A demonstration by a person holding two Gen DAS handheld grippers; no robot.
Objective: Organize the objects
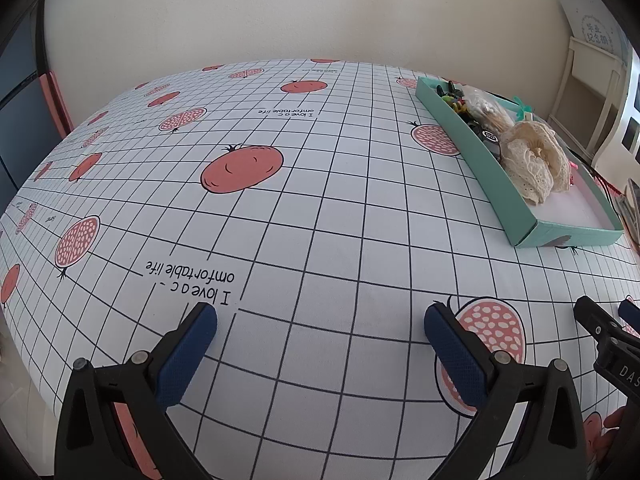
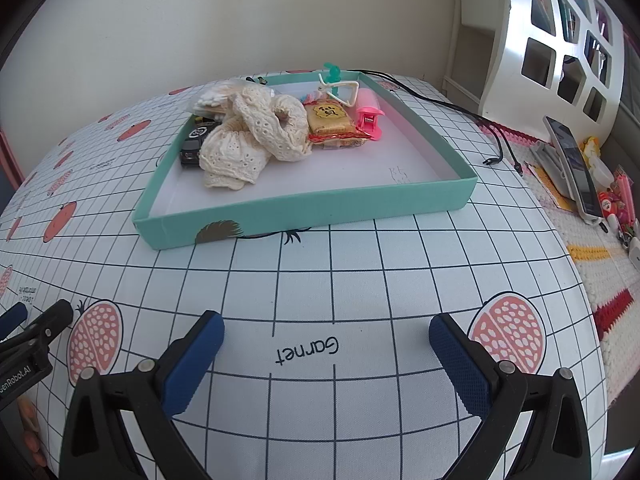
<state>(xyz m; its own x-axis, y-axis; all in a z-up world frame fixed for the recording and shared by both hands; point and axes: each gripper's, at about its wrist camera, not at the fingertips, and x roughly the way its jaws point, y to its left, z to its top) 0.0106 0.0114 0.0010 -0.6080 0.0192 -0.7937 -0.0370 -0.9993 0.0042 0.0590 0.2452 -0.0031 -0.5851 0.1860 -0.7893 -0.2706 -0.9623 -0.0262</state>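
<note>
Tray (image 2: 304, 216) holds everything: lace cloth (image 2: 256, 136), snack pack (image 2: 332, 122) and pink clip (image 2: 370, 120) sit bunched at its far end. Left gripper (image 1: 320, 332) and right gripper (image 2: 326, 336) hover spread and empty short of the tray; approach low over its near wall.

The tablecloth (image 2: 320, 264) is white with a thin dark grid, printed with coral-red pomegranates, whole and halved, and black lettering. The shallow box (image 2: 304, 216) is teal outside with a white floor, and in it lie cream eyelet lace (image 2: 256, 136), a yellow and red snack packet (image 2: 330, 122), a bright pink hair clip (image 2: 370, 120) and a black item (image 2: 192, 144). Both grippers (image 1: 320, 316) (image 2: 326, 320) are black with dark blue textured pads (image 2: 192, 364).
</note>
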